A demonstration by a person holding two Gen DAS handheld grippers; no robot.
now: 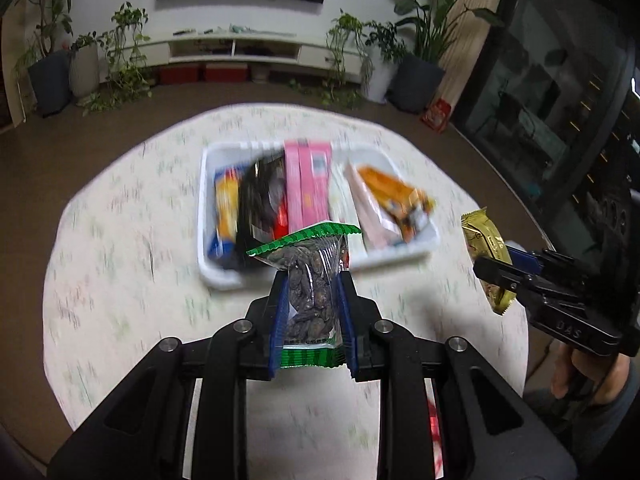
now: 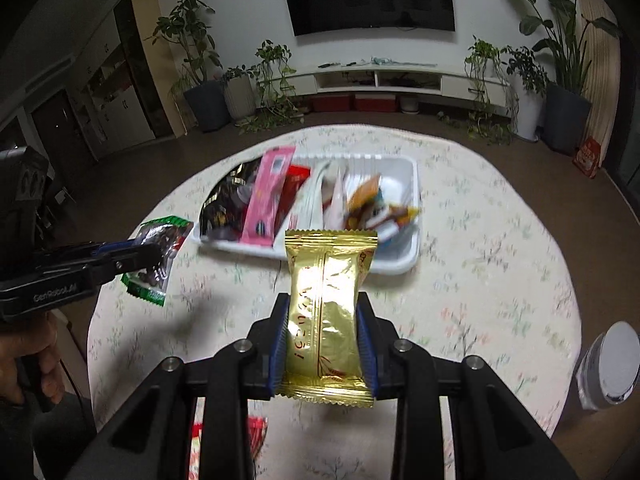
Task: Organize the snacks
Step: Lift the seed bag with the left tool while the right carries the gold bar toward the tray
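Nearest the left wrist camera, the left gripper point(image 1: 312, 280) has its 2 blue-padded fingers clamped on a clear, green-edged packet of dark seeds point(image 1: 310, 280), held clear above the table. The right gripper point(image 2: 322, 304) is likewise clamped on a gold foil snack packet point(image 2: 326, 312), also held off the cloth. Each packet stands roughly upright between its jaws, and the 2 grippers are well apart from each other.

Just beyond both lies the white tray point(image 1: 218, 276), already holding several snacks: a yellow-and-blue pack, a dark glossy bag, a pink box point(image 1: 308, 184) standing on edge, and an orange-and-white wrapper point(image 1: 394, 198) at its right end. By my judgement the sorting is well along; these 2 packets are left to place, and a red-and-white wrapper point(image 2: 256, 432) lies at the near table edge beneath the grippers.

The round, floral-clothed table point(image 1: 120, 220) is bare around the tray, giving open room on both sides. The tray's left half looks crowded, with more free space toward the right.
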